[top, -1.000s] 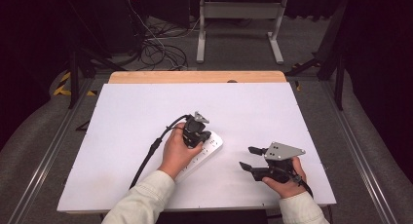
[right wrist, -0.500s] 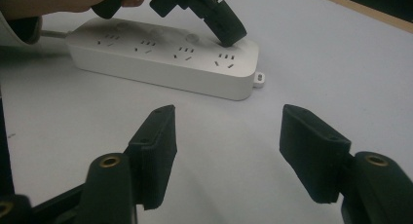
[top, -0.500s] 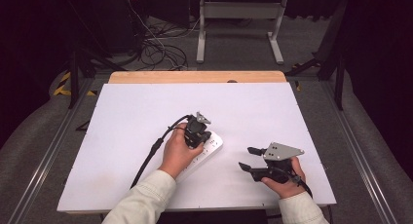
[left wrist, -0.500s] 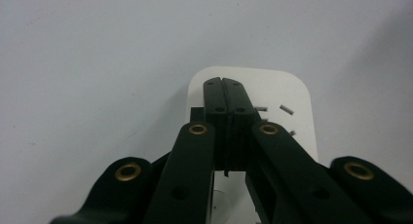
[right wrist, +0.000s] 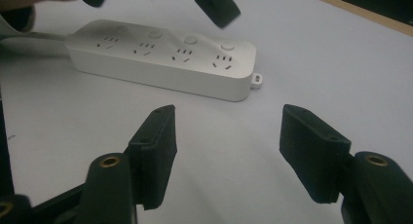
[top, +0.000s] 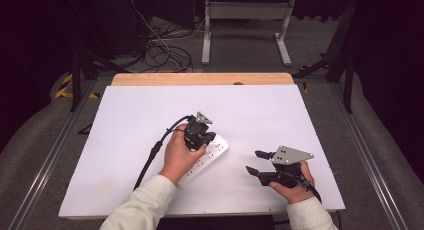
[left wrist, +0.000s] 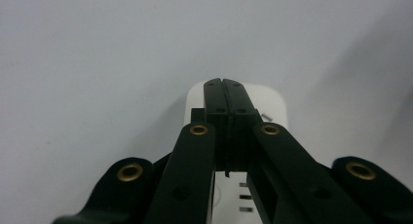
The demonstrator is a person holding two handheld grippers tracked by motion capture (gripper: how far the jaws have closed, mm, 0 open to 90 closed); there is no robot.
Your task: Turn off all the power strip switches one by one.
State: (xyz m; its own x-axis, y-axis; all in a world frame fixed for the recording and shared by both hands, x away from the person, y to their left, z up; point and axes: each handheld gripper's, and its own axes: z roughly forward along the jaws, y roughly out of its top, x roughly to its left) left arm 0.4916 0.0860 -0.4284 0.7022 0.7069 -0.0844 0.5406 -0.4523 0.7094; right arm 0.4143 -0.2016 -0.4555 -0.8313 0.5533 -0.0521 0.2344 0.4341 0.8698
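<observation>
Where the pictures let us judge it: we catalogue a press on a power strip as under way, not finished.

Item: white power strip (top: 207, 159), four socket groups, each with a round button beside it (right wrist: 160, 56).

Place: lying flat on the white table (top: 125, 120), slantwise, nearer the front edge than the back and roughly midway between the side edges.

Left gripper (left wrist: 224, 95): jaws pressed together with nothing between them, tips pointing down over the strip's far end; we cannot tell whether they touch the casing or a button.

Right gripper (top: 259, 162): jaws spread wide and holding nothing, low over the table near the front right corner, apart from the strip and aimed toward it.

Cable: a black cable (top: 155, 150) trails from the left gripper toward the front left of the table.

Done, by our judgement: the left gripper is brought onto the strip and closed to a single point suited to pushing a switch.

Left, by our judgement: the press itself, or its release; we see no light or plug that shows a switch state.

Right gripper's share: none as yet; we take it as waiting.
</observation>
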